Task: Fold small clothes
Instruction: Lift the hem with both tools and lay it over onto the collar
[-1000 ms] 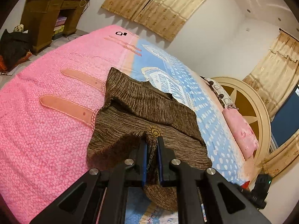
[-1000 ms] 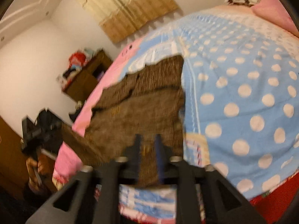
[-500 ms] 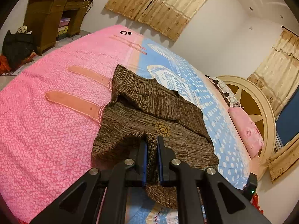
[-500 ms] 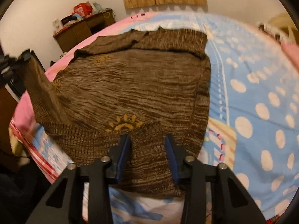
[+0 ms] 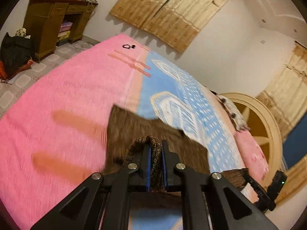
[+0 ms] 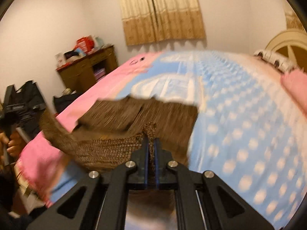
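A small brown knit sweater (image 5: 134,128) lies on the bed, its near hem lifted off the blanket. My left gripper (image 5: 155,149) is shut on a bunched corner of the hem. My right gripper (image 6: 151,143) is shut on the other hem corner, and the sweater (image 6: 119,113) stretches from it to the left, where the left gripper (image 6: 13,107) holds it. The right gripper (image 5: 268,189) shows at the lower right of the left wrist view. Both views are motion-blurred.
The bed carries a pink and blue dotted blanket (image 5: 63,99). A pink pillow (image 5: 253,153) and a cream round headboard (image 5: 266,118) stand at the right. A wooden desk (image 5: 49,21) and dark bags (image 5: 13,51) are on the floor to the left.
The right gripper has closed on the sweater hem. Both grippers have lifted the near hem and carried it forward over the sweater body.
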